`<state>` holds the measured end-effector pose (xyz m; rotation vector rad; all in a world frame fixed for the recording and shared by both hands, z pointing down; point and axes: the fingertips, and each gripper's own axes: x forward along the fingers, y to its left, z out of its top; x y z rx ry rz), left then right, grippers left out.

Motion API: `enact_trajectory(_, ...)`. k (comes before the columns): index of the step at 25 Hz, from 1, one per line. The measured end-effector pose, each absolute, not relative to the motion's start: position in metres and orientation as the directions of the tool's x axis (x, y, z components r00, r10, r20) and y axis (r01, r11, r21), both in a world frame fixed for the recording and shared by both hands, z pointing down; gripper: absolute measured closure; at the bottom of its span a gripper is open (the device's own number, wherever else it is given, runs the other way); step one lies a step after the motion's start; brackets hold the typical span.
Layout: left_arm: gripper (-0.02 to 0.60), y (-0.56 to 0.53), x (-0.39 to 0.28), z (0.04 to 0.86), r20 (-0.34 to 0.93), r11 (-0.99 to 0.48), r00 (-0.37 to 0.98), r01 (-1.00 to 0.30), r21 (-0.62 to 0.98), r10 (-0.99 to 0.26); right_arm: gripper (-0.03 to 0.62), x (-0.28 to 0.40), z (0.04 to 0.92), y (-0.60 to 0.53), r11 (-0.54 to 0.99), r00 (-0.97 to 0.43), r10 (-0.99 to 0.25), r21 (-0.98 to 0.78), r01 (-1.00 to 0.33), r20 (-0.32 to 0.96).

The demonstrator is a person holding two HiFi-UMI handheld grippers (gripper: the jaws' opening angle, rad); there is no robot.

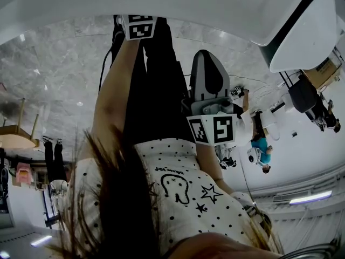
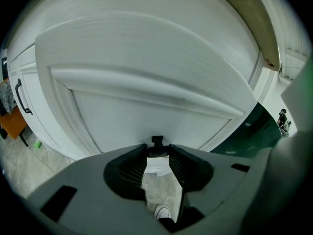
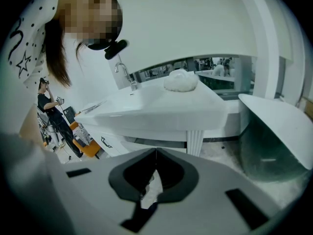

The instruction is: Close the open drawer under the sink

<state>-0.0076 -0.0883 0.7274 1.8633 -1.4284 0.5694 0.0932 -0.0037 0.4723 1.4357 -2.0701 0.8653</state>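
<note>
Far to your left in the left gripper view, a black handle [image 2: 20,97] sits on a white cabinet door [image 2: 36,109], with something orange [image 2: 10,125] low beside it on the pale floor. Your left gripper [image 2: 157,148] is right up at the white drawer front [image 2: 146,106], which fills most of that view and has a raised ridge running across it. The jaws stand a little apart with nothing clamped between them; through the gap you see only floor and the toe of a shoe [image 2: 163,213]. Their tips are at the lower edge of the drawer front, though I cannot tell whether they touch it. In the head view the left marker cube [image 1: 137,26] is up near the white surface at the far edge, with your arm [image 1: 116,90] stretched out to it. Further right, the right marker cube [image 1: 213,128] hangs nearer your dotted shirt [image 1: 178,193]. Your right gripper [image 3: 156,158] is closed, its tips together and holding nothing. It hangs well back from the white sink [image 3: 161,106], facing it. A faucet [image 3: 124,75] stands at the left of the sink and a white cloth [image 3: 181,80] lies on top, to the faucet's right. A person in dark clothes [image 3: 51,111] stands off to the left, beyond the sink
</note>
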Motion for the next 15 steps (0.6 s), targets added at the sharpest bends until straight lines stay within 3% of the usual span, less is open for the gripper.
enact_trajectory(15, 0.442, -0.109, 0.0, 0.724, 0.652, -0.156, 0.346, -0.93, 0.333, -0.675, 0.58, 0.091, 0.476, -0.006, 0.249, -0.339, -0.633, -0.231, -0.94, 0.696)
